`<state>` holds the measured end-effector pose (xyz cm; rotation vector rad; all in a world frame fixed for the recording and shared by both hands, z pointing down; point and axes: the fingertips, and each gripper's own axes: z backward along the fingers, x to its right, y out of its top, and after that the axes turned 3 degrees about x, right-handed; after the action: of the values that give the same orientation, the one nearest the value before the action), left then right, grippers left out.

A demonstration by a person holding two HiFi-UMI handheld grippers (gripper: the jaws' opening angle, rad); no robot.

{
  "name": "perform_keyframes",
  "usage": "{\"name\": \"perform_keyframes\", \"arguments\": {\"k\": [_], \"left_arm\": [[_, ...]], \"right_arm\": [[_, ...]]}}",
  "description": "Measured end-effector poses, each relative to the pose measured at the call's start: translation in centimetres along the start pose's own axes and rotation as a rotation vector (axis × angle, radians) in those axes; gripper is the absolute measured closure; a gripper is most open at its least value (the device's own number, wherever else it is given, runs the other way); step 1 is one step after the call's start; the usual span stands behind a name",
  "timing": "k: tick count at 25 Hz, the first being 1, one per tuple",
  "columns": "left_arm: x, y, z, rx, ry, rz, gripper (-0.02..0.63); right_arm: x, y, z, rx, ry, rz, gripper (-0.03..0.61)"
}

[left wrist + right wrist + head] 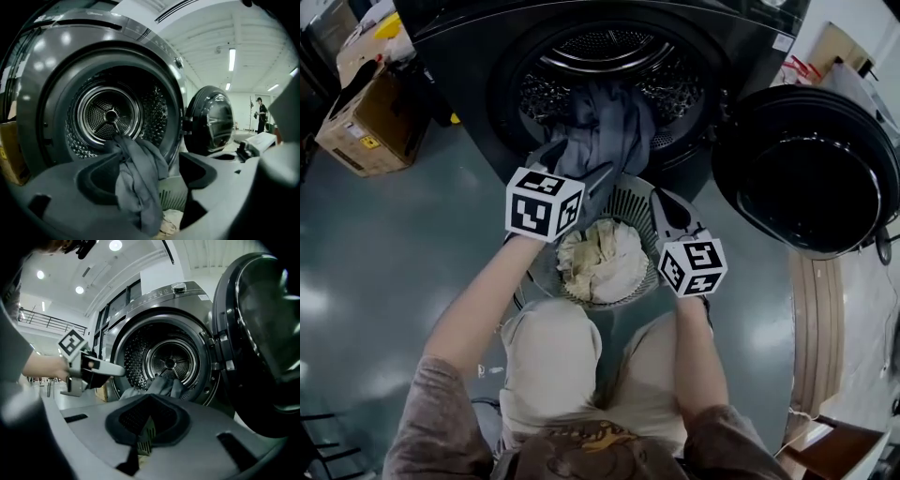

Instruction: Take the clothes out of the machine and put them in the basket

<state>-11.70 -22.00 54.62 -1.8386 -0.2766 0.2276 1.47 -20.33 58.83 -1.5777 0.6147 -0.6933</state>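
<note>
Under drum (602, 49), basket (635, 199) of pale cloth (602, 262); grey garment (138, 183) in spread left gripper (151, 171); right gripper (149, 400) pinching rim.

Drum (110, 115): bare metal, bright, perforated and dimpled.
Machine front (459, 56): dark, smooth, semi-gloss.
Door (811, 178): black, high gloss, strong reflections.
Grey garment (609, 127): soft cloth, matt, creased.
Basket (630, 199): grey slatted plastic, dull.
Cream laundry (600, 258): crumpled cloth, matt.
Left tool (147, 161), right tool (149, 401): smooth matt grey plastic bodies, black matt pads.
Floor (384, 253): smooth, glossy, lights mirrored in it.
Box (370, 117): brown cardboard, dull.
Board (811, 319): looks like pale wood.
</note>
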Motion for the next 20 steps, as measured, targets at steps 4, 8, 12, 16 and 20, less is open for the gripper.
{"name": "perform_keyframes", "arguments": {"k": [4, 8, 12, 16, 20], "left_arm": [[-2.5, -0.3, -5.0, -0.003, 0.037, -0.025, 0.191], [-4.8, -0.2, -9.2, -0.018, 0.068, -0.040, 0.152], [-7.1, -0.6, -12.5, -0.061, 0.115, -0.039, 0.126], [-9.1, -2.0, -15.2, -0.129, 0.156, -0.076, 0.110], [-10.4, -3.3, -16.6, -0.190, 0.179, -0.076, 0.112]], "right_arm": [[-0.2, 0.4, 0.7, -0.006, -0.007, 0.025, 0.581], [-0.1, 1.0, 1.0, 0.003, -0.020, 0.011, 0.581], [-0.2, 1.1, 1.0, 0.001, -0.025, 0.015, 0.581], [-0.1, 1.1, 0.9, -0.009, -0.029, 0.027, 0.581], [0.3, 0.9, 1.0, -0.017, -0.043, 0.029, 0.581]]}}
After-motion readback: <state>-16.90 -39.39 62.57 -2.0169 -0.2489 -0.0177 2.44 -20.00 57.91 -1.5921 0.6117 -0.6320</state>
